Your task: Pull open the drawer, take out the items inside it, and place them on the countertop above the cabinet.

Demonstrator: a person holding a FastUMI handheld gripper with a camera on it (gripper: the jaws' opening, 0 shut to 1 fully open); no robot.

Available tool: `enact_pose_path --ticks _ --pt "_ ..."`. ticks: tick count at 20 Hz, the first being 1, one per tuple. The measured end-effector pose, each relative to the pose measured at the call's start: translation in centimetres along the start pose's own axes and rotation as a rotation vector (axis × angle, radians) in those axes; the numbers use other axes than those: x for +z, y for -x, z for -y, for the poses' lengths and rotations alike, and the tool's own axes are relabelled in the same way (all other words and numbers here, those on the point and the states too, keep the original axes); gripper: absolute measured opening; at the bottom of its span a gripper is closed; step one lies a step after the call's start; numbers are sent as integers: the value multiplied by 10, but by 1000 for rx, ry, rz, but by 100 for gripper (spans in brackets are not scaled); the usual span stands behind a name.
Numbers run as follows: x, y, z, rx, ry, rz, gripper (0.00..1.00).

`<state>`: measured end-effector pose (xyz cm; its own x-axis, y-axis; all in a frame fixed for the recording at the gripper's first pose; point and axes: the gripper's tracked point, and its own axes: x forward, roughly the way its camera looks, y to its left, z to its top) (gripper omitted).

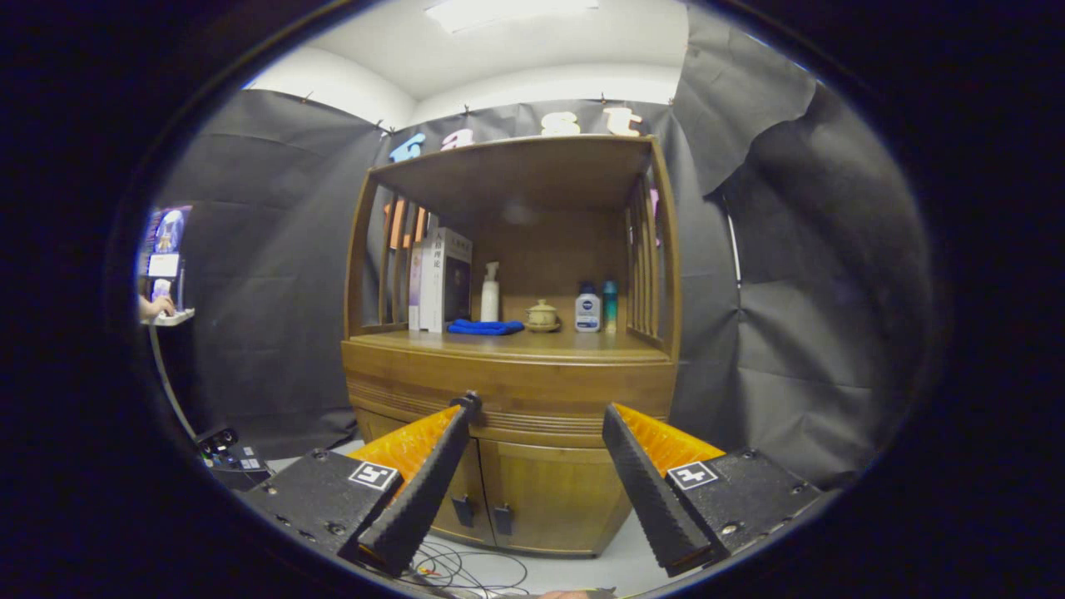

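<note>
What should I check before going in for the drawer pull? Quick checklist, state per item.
1. Gripper open, nothing held: ok.
2. Drawer shut, its front facing the fingers: ok.
3. Handle on the drawer front: cannot tell, none visible.
4. Fingers at the drawer: not ok, gripper apart from the cabinet.
5. Free room on the countertop ahead of the blue cloth and bottles: ok.
6. Drawer contents: cannot tell.

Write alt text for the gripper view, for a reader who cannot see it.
The gripper hangs open and empty before a wooden cabinet, whose drawer is closed. On the countertop beyond the fingers stand books, a blue cloth, a spray bottle, a small lidded pot and two bottles.
</note>
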<state>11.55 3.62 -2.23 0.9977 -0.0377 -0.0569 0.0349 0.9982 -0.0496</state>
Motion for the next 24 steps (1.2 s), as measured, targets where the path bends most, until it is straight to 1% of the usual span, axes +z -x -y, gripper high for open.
enact_pose_path --ticks 5,10,12,16,19,20,22,23,24 --pt "-6 -66 -40 9 1 -17 100" --pt "-27 -126 -75 32 91 -58 100" --pt "-36 -142 -82 23 116 -81 100" --pt "-58 -166 -87 -8 95 -143 100" --pt "-66 -177 -87 -24 93 -160 100" --pt "-68 -180 -87 -26 96 -166 98" --pt "-70 -185 -88 -20 106 -182 91" --pt "-69 -186 -86 -24 107 -183 85" --pt "-68 -187 -85 -35 106 -187 81"
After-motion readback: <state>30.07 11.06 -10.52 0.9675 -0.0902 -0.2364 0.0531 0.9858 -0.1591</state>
